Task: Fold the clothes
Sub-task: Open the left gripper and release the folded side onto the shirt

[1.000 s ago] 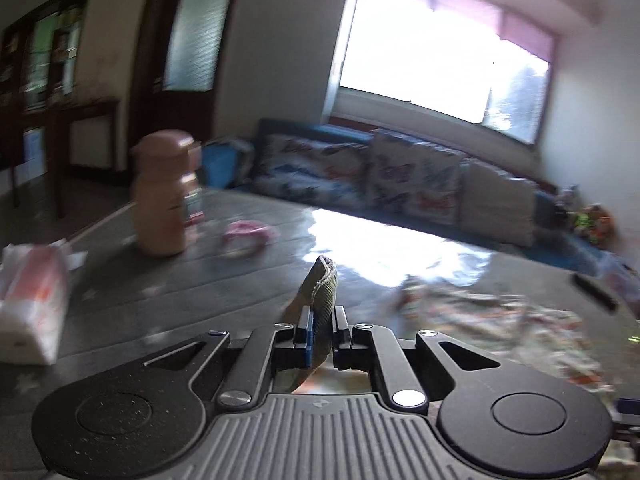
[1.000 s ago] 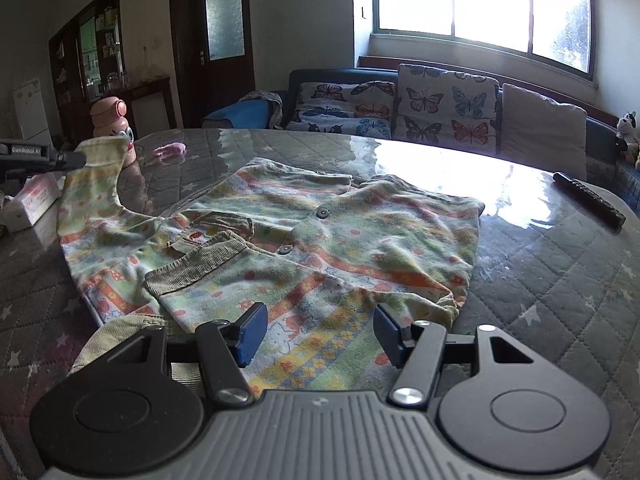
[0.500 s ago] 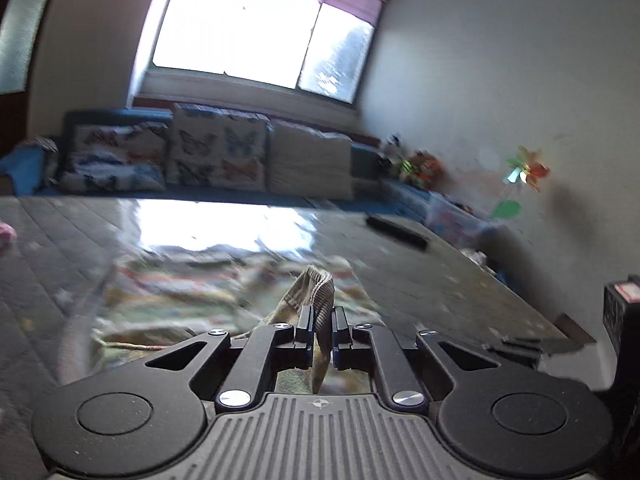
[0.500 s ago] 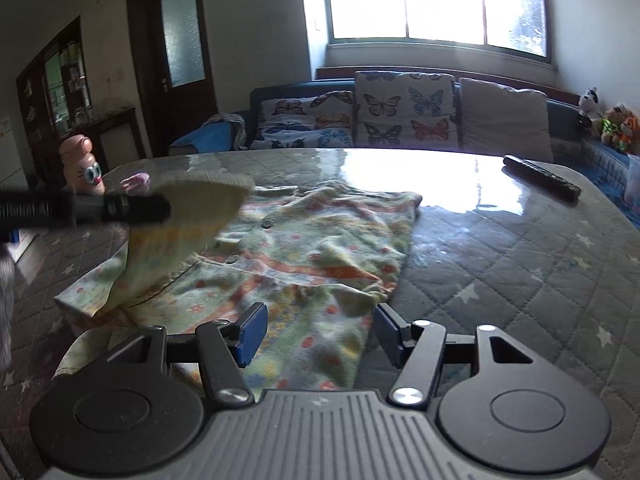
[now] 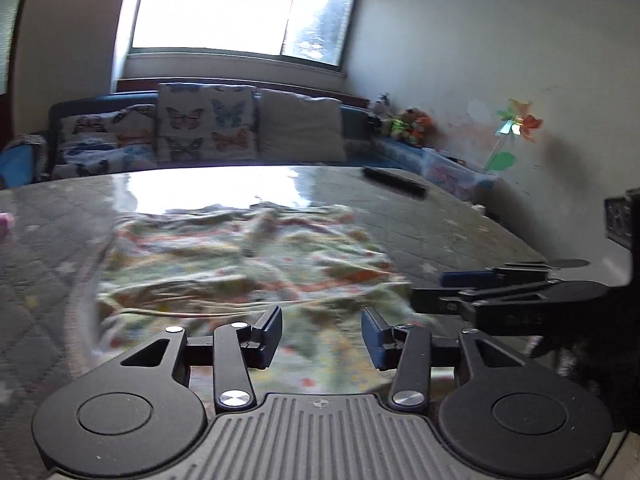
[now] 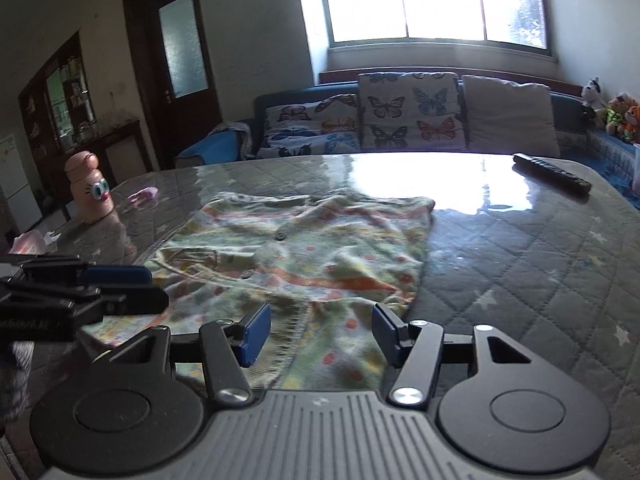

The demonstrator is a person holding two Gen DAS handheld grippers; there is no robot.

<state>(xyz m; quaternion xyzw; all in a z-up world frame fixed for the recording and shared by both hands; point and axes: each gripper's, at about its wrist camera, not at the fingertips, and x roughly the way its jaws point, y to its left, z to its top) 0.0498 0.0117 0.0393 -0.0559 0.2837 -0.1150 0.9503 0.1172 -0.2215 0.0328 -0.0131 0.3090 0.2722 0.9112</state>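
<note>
A small patterned child's garment (image 6: 304, 256) with buttons lies spread on the quilted grey table (image 6: 520, 264), its left sleeve folded over the body. It also shows, blurred, in the left wrist view (image 5: 248, 264). My left gripper (image 5: 322, 338) is open and empty, just above the garment's near edge. My right gripper (image 6: 320, 334) is open and empty over the garment's near hem. The right gripper's fingers (image 5: 472, 280) show at the right of the left wrist view, and the left gripper's fingers (image 6: 116, 276) show at the left of the right wrist view.
A pink bottle (image 6: 90, 186), a pink small item (image 6: 144, 194) and a tissue pack (image 6: 30, 242) stand at the table's left. A black remote (image 6: 552, 178) lies at the far right. A sofa with butterfly cushions (image 6: 404, 116) is behind the table.
My left gripper carried the sleeve rightwards over the garment, then opened and let it go. The sleeve now lies folded on the body. My right gripper stayed open, shifting slightly.
</note>
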